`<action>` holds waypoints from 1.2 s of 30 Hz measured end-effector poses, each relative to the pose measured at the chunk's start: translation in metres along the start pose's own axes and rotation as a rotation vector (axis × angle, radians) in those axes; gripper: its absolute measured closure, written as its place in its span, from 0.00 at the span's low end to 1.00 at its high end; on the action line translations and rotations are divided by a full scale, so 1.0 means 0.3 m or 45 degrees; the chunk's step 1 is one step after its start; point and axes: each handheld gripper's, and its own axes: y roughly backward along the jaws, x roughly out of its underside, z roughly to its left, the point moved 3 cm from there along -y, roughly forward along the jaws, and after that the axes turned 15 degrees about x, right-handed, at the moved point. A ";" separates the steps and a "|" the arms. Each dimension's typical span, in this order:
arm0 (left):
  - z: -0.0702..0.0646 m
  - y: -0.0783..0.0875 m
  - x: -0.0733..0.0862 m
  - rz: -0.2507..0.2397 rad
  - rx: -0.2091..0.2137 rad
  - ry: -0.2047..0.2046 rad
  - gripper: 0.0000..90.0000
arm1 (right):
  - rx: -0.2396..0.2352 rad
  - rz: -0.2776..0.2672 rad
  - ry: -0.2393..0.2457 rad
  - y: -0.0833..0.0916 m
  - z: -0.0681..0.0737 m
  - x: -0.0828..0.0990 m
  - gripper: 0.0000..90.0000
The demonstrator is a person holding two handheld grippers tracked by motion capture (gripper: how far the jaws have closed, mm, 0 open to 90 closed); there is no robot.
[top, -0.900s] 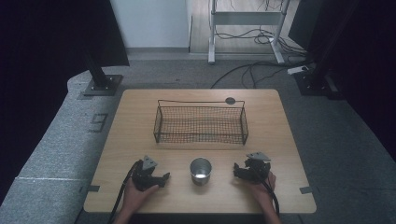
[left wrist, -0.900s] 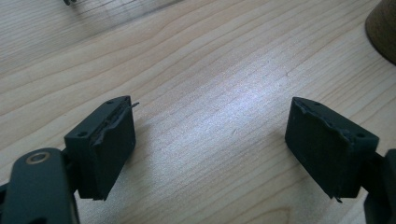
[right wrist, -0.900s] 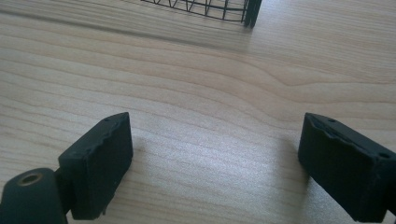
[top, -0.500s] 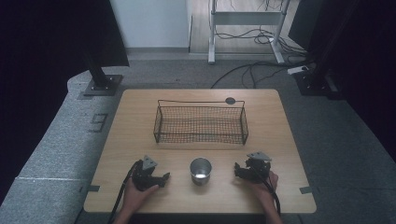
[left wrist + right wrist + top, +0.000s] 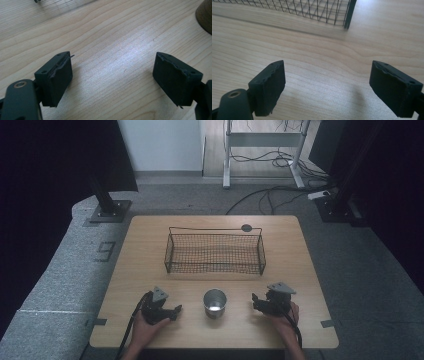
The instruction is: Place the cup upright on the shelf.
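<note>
A small metal cup (image 5: 215, 302) stands upright near the table's front edge, midway between the two grippers. My left gripper (image 5: 176, 310) rests on the wood to the cup's left, held by a hand, jaws wide open over bare table (image 5: 112, 62); the cup's side (image 5: 205, 15) edges in at that view's top right. My right gripper (image 5: 255, 301) lies to the cup's right, also open, with nothing between its fingers (image 5: 270, 85). A black wire basket (image 5: 215, 252) sits empty at the table's middle; its corner (image 5: 348, 15) shows ahead of the right gripper.
A small dark round disc (image 5: 246, 227) lies on the table behind the basket's right end. The wooden table (image 5: 295, 250) stands on grey carpet, with dark stands and cables on the floor beyond it.
</note>
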 end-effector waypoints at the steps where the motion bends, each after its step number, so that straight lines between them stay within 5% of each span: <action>1: 0.000 0.000 0.000 0.000 0.000 0.000 0.18 | -0.008 -0.009 0.002 0.007 0.001 -0.003 0.15; 36: 0.000 0.000 0.000 0.000 0.000 0.000 0.18 | -0.230 -0.235 0.018 0.205 0.108 -0.118 0.15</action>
